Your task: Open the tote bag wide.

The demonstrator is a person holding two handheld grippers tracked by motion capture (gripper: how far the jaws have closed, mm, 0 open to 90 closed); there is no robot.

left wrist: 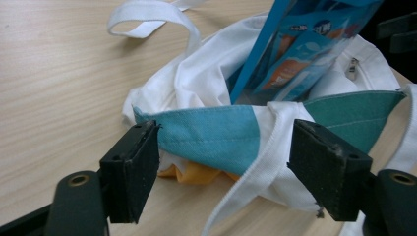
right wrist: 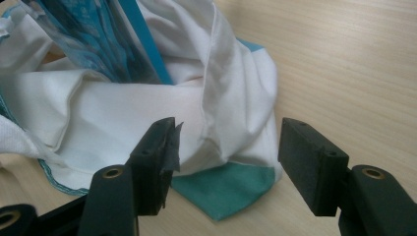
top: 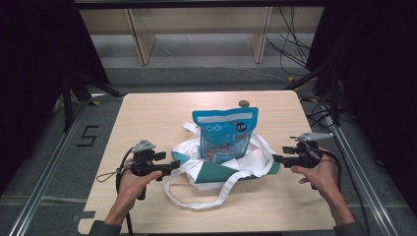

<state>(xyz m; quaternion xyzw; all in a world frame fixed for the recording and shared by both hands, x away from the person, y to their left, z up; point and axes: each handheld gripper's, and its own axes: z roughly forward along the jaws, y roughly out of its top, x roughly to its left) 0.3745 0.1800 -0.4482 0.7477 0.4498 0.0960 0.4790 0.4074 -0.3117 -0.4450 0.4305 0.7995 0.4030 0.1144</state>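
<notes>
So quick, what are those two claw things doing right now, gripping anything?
Left gripper: jaws open at the teal edge of the white-and-teal cloth tote bag, holding nothing.
Right gripper: jaws open at the bag's other end, holding nothing.

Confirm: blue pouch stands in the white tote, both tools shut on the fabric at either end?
Not quite. The blue pouch does stand in the white tote, but the left tool and right tool are open, jaws apart around the fabric at either end, as both gripper views show.
</notes>
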